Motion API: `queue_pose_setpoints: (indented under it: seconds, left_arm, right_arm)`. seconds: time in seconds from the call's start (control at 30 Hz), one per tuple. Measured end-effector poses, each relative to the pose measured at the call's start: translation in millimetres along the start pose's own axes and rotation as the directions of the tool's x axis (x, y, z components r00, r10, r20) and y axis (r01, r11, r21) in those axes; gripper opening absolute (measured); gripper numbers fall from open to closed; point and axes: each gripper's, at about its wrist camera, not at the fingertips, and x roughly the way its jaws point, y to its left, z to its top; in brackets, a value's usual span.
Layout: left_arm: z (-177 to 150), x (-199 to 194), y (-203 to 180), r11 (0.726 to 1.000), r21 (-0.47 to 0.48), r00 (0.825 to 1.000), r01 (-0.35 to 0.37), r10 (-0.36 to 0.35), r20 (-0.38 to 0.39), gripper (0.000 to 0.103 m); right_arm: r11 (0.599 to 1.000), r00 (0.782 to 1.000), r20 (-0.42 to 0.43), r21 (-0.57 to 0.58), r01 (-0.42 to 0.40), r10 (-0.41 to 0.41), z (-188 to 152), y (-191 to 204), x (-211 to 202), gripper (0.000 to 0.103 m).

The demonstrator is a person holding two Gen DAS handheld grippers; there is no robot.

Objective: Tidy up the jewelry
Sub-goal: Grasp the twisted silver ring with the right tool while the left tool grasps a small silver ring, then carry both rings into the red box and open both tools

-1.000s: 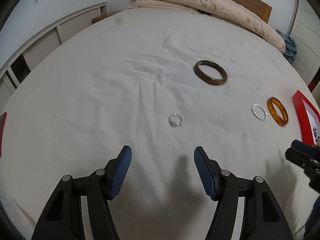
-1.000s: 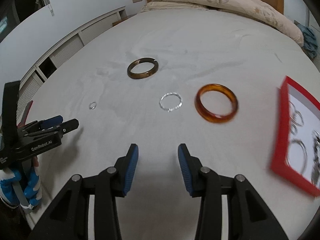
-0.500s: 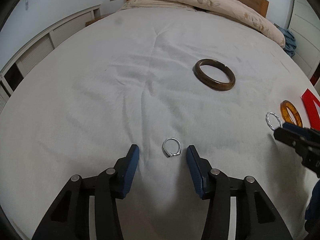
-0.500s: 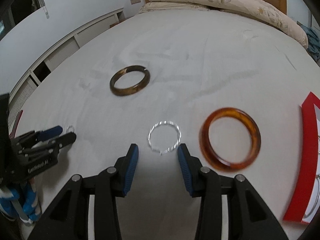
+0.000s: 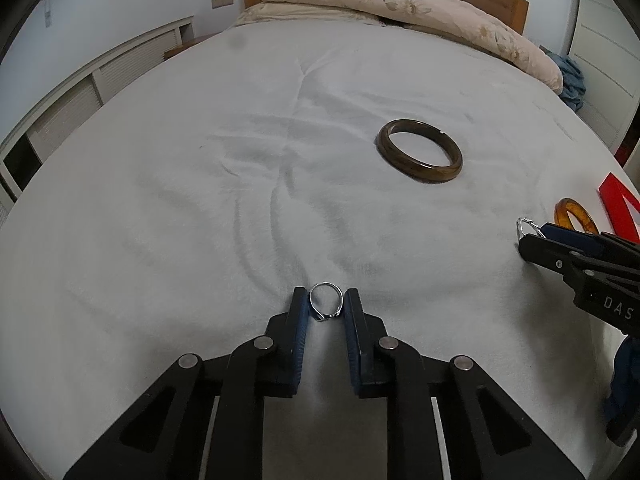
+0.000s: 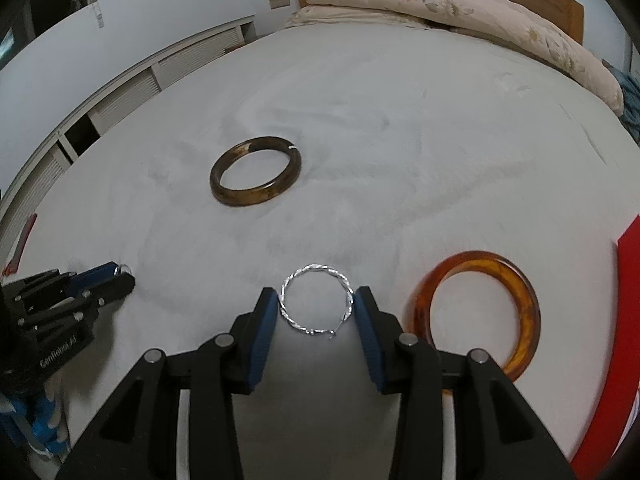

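On the white bed sheet (image 5: pixel 200 200), my left gripper (image 5: pixel 326 291) has its jaws closing, and the blue pads touch both sides of a small silver ring (image 5: pixel 328 284). In the right wrist view my right gripper (image 6: pixel 315 291) holds a twisted silver hoop (image 6: pixel 316 267) between its pads, which touch it left and right; the hoop lies flat on the sheet. An amber bangle (image 6: pixel 528 312) rests just right of that gripper. Farther back lies a dark brown bangle (image 5: pixel 424 171). Each gripper shows in the other's view: right gripper (image 5: pixel 532 240), left gripper (image 6: pixel 120 276).
A red jewelry box (image 6: pixel 628 280) sits at the right edge, beside the amber bangle. A folded floral quilt (image 5: pixel 400 0) lies at the wooden headboard. White cabinets (image 6: pixel 120 92) line the wall on the left. A blue cloth (image 5: pixel 572 84) lies at the far right.
The left jaws narrowed from wide apart down onto the small ring. The right gripper moved forward until the twisted hoop, earlier ahead of its fingertips, sits between the pads.
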Motion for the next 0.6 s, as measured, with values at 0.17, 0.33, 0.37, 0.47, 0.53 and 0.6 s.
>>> queue_pose_setpoints:
  seconds: [0.17,0.33,0.37,0.47,0.53,0.6]
  left_arm:
    - [0.2,-4.2,3.2,1.0,-0.024,1.0,0.02,-0.02,0.0,0.017]
    - [-3.5,-17.2,4.7,1.0,-0.025,1.0,0.014,-0.014,0.0,0.017]
    - [-3.4,-20.0,3.4,1.0,-0.024,1.0,0.014,-0.014,0.002,0.017]
    - [0.6,-28.8,-6.1,1.0,-0.01,1.0,0.015,-0.015,0.014,0.017]
    - [3.5,-37.0,-15.7,1.0,0.004,0.999,0.027,-0.027,0.021,0.017]
    - [5.8,-43.7,-27.1,0.999,0.021,0.999,0.043,-0.044,0.027,0.017]
  right_arm:
    - [1.0,1.0,0.002,-0.005,-0.024,0.024,-2.2,0.7,-7.4,0.037]
    - [0.998,0.998,0.023,-0.007,-0.057,0.057,-6.9,5.8,-30.9,0.037]
    - [0.998,0.998,0.031,-0.003,-0.063,0.063,-8.1,6.0,-38.1,0.037]
    - [0.997,0.996,0.057,0.012,-0.071,0.071,-11.5,4.1,-59.5,0.037]
    - [0.997,0.995,0.073,0.022,-0.072,0.07,-14.2,0.4,-73.4,0.037]
    - [0.997,0.994,0.094,0.032,-0.065,0.062,-18.5,-5.7,-91.6,0.037]
